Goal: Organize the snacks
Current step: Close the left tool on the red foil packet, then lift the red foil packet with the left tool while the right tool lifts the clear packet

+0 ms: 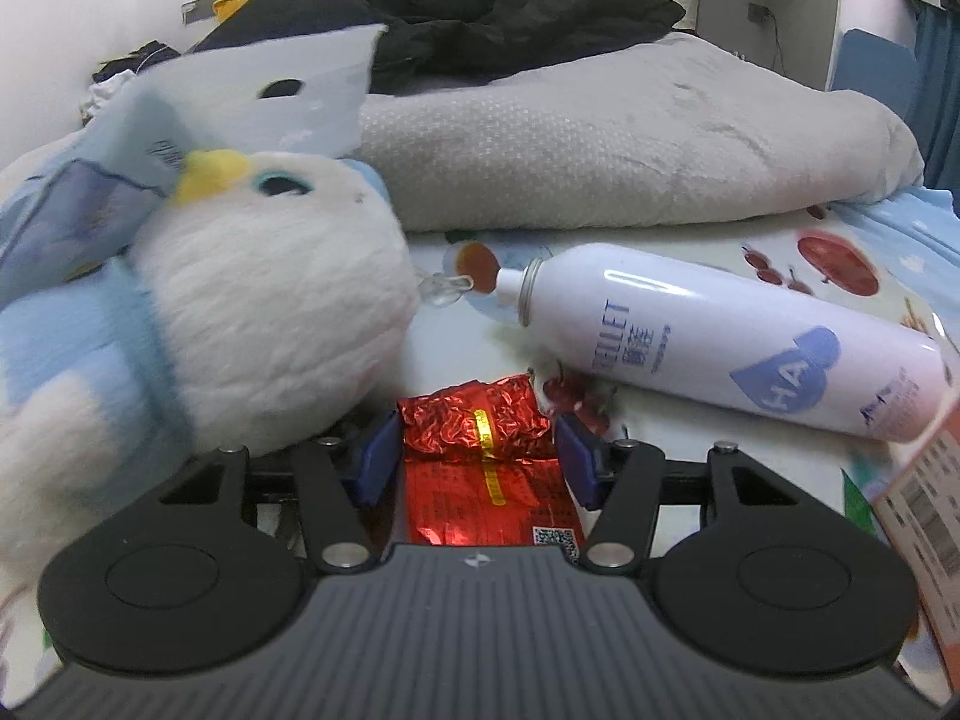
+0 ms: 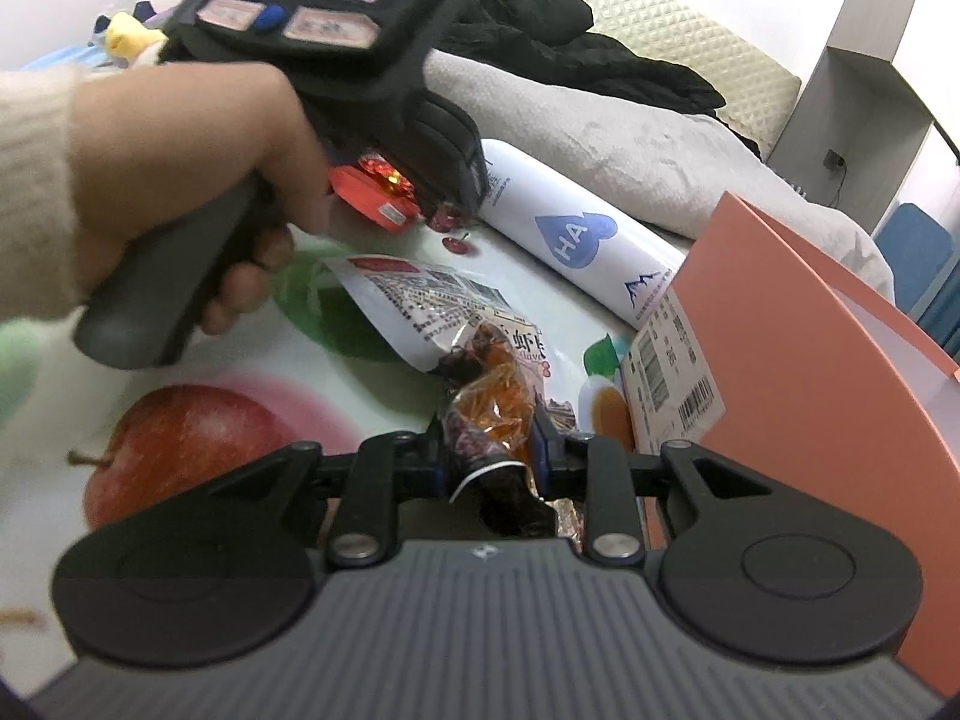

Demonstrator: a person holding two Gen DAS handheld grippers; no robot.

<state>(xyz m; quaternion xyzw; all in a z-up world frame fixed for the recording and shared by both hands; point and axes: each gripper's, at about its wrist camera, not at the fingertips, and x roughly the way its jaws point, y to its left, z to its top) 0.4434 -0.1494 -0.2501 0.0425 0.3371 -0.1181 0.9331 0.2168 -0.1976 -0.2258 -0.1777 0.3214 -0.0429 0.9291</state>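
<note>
Left gripper (image 1: 477,456) open around red foil packet (image 1: 480,450), lower centre of frame; best to close low on the flat part. Right gripper (image 2: 489,462) clamped on clear snack bag (image 2: 486,414), centre, beside orange box (image 2: 810,372).

left wrist view: low over the bed (image 1: 690,450), looking forward toward the grey blanket (image 1: 630,138), very near a red foil packet (image 1: 480,450). right wrist view: higher, angled down, close to a snack bag (image 2: 432,312). shared by both: white spray can (image 1: 720,342) (image 2: 576,234), red foil packet (image 2: 375,189), orange box (image 1: 924,504) (image 2: 810,372), grey blanket (image 2: 630,144).
</note>
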